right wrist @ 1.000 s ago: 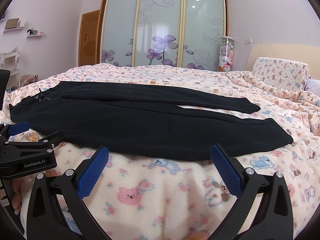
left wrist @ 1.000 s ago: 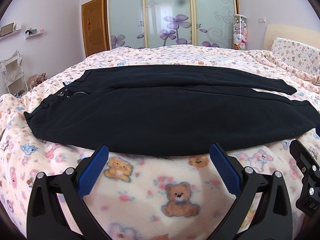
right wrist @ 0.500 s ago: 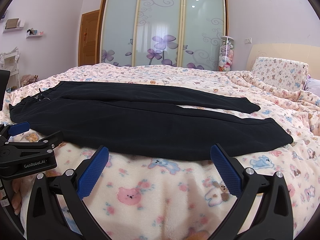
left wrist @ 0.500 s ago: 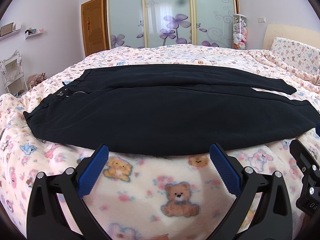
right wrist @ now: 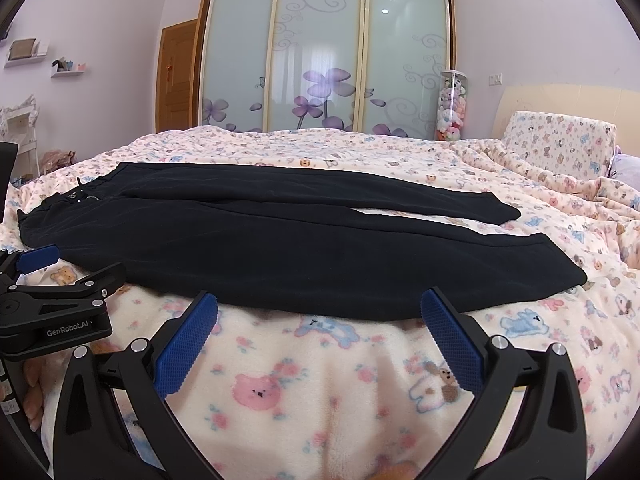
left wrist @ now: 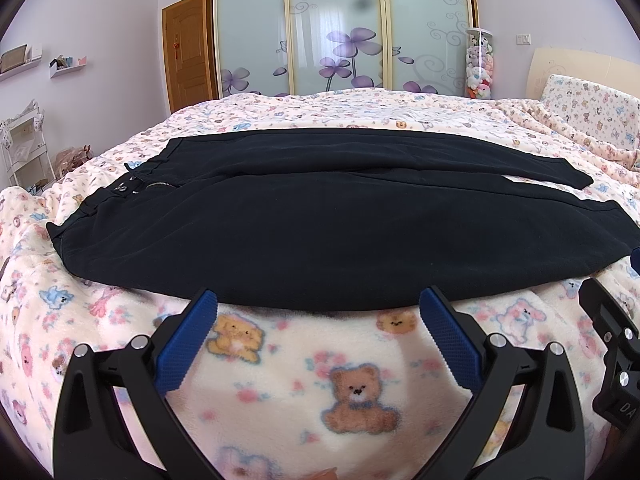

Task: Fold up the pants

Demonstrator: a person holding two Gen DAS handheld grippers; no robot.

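Plainly, one pair of black pants (left wrist: 304,216) lies flat across the middle of the frame on the bed (left wrist: 280,364), waistband at left, two legs running right (laid out for folding, I judge). Both the left hand-held gripper (left wrist: 318,334) and right hand-held gripper (right wrist: 318,334) hover released near its lower edge, grasping nothing.

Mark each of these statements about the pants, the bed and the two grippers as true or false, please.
1. The black pants lie flat on the blanket. True.
2. The left gripper is shut on the pants. False: it is open and holds nothing.
3. The waistband is at the left end. True.
4. The right gripper is open. True.
5. The pants are already folded in half lengthwise. False: the two legs lie side by side.
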